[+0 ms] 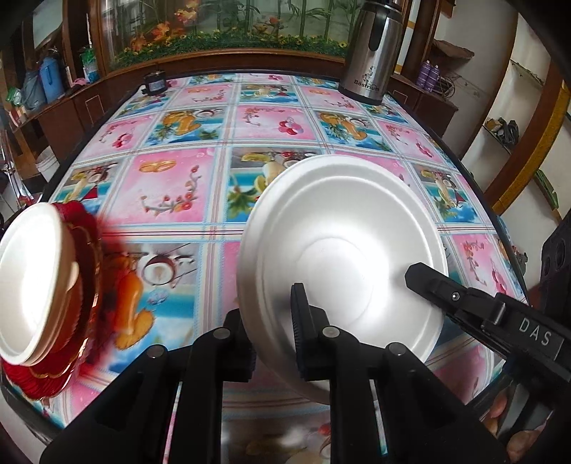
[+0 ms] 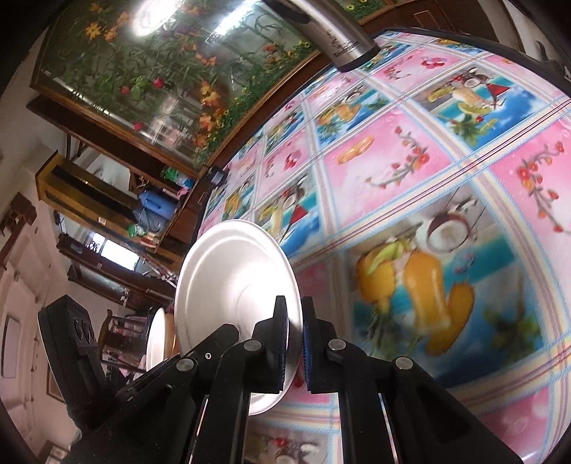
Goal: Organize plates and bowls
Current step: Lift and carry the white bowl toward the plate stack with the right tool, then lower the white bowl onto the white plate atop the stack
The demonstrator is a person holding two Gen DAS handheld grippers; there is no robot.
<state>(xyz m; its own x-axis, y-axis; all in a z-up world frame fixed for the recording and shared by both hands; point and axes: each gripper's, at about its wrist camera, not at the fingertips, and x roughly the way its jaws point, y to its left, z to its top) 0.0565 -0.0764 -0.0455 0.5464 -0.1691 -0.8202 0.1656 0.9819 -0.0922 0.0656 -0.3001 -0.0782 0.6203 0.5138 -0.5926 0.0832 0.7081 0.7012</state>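
A white plate is held tilted above the table, gripped from two sides. My left gripper is shut on its near rim, one finger in front and one behind. My right gripper is shut on the same plate; its finger reaches in from the right in the left wrist view. At the left table edge a white bowl sits on a red and gold plate; both are blurred. The bowl also shows in the right wrist view.
The table wears a pink and blue fruit-pattern cloth. A steel thermos jug stands at the far right corner, a small black object at the far left. A wooden cabinet with a fish tank lies behind.
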